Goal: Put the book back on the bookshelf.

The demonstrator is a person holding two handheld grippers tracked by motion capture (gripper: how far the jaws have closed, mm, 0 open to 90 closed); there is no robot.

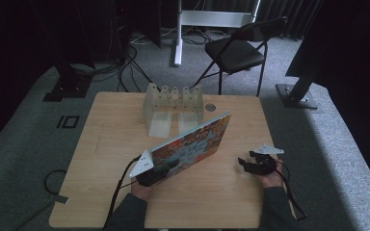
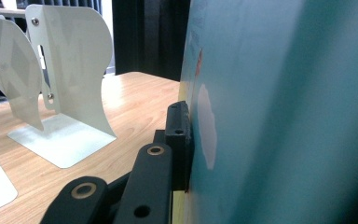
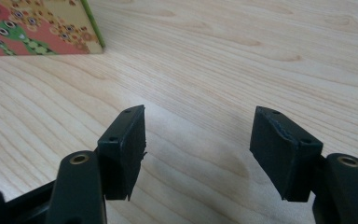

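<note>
A thin book with a busy, colourful cover (image 1: pixel 192 142) stands tilted on its long edge in the middle of the wooden table (image 1: pixel 212 202). My left gripper (image 1: pixel 166 168) is shut on its near left corner. In the left gripper view one black jaw presses flat against the book's teal cover (image 2: pixel 279 112), and the other jaw is hidden behind the book. My right gripper (image 1: pixel 250 163) rests low at the table's right, apart from the book. Its jaws stand open over bare wood (image 3: pixel 198 144), and the book's corner (image 3: pixel 37 28) lies farther off at top left.
A white metal divider rack (image 1: pixel 173 103) with several upright fins stands at the table's far side, just beyond the book; its plates (image 2: pixel 70 70) show in the left gripper view. A small round disc (image 1: pixel 210 107) lies beside it. A black folding chair (image 1: pixel 238 48) stands beyond the table.
</note>
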